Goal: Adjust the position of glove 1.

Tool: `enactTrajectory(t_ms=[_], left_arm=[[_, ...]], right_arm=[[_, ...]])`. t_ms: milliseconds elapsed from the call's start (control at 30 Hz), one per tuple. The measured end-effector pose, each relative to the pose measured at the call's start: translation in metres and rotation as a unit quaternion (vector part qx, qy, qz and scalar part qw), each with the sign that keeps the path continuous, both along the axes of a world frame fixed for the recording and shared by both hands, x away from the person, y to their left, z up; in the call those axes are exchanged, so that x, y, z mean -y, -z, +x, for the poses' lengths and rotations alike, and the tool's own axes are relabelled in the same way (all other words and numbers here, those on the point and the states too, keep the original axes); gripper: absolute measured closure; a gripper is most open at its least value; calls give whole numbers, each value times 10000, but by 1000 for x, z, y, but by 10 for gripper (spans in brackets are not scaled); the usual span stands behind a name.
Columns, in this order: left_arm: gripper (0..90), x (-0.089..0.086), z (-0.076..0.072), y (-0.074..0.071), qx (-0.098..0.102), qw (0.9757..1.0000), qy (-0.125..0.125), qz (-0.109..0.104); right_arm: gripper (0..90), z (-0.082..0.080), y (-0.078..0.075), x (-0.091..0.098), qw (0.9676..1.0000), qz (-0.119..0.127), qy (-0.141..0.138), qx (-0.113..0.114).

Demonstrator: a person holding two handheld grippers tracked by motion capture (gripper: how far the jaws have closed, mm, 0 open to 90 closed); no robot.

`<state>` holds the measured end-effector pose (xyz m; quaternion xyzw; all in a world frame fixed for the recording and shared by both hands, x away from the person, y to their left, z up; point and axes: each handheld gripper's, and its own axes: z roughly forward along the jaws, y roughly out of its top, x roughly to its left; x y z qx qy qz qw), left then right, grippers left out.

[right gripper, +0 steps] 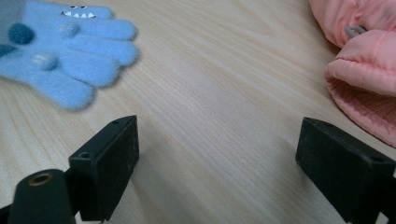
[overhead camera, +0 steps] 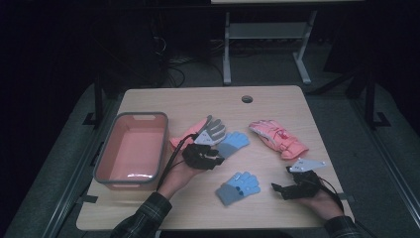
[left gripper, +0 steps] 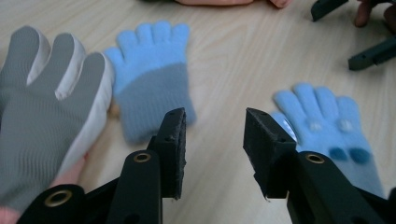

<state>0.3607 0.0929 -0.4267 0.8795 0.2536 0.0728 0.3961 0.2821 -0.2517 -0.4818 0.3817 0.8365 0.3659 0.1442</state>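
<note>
The near blue glove (left gripper: 327, 128) is partly hidden behind the left gripper (left gripper: 212, 140), whose jaws stand half spread over bare table (left gripper: 243, 60), holding nothing. The right gripper (right gripper: 217, 163) gapes wide, empty. Farther off, a grey glove (overhead camera: 213, 130) overlaps a pink glove's (overhead camera: 185, 138) cuff.

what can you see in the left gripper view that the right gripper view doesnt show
Left gripper view alone: the grey and white glove, the blue glove with the grey cuff, and the left gripper with its jaws apart over bare wood. Right gripper view alone: the pink glove and the right gripper, jaws wide apart. Shared: the blue spotted glove and the wooden table.
</note>
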Motion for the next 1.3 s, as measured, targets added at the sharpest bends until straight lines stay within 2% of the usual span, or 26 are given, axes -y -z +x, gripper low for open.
enactTrajectory(t_ms=[233,267,333,400,433,500,567,600,667,767,867,967,1033,1167,1233,1300], left_arm=[[590,19,22,-1,-21,10000,82,43],[590,22,24,0,-41,10000,64,-7],[597,27,30,3,-48,9999,101,51],[597,32,34,6,-99,9999,104,8],[597,34,36,8,-59,9999,125,97],[597,38,38,11,-54,9999,110,61],[597,40,41,15,-40,9997,149,193],[598,42,41,18,-83,9998,129,141],[607,43,44,23,-88,9995,178,237],[615,47,45,30,-176,9995,129,213],[642,48,48,36,-236,9990,146,348],[702,48,49,37,-115,9988,125,454],[761,48,50,39,-40,9989,106,457],[856,47,52,38,-81,9990,93,436],[873,47,51,38,-120,9991,43,397],[878,46,50,36,-61,9993,35,369]], right_arm=[[128,0,0,0,10000,-7,21,-24],[129,0,0,0,10000,-5,22,-26],[129,0,0,0,10000,-6,24,-28],[129,0,0,0,10000,-6,24,-27],[129,0,0,0,10000,-6,26,-28],[129,0,0,0,10000,-6,26,-26],[129,0,0,0,10000,0,28,-26],[129,0,0,0,10000,0,29,-27],[129,0,0,0,10000,-1,28,-27],[129,0,0,0,10000,0,27,-25],[130,0,0,0,10000,7,30,-26],[130,0,0,0,10000,11,31,-27],[130,0,0,0,10000,10,30,-28],[130,0,0,0,10000,7,29,-26],[130,0,0,0,10000,8,31,-27],[130,0,0,0,10000,6,30,-28]])
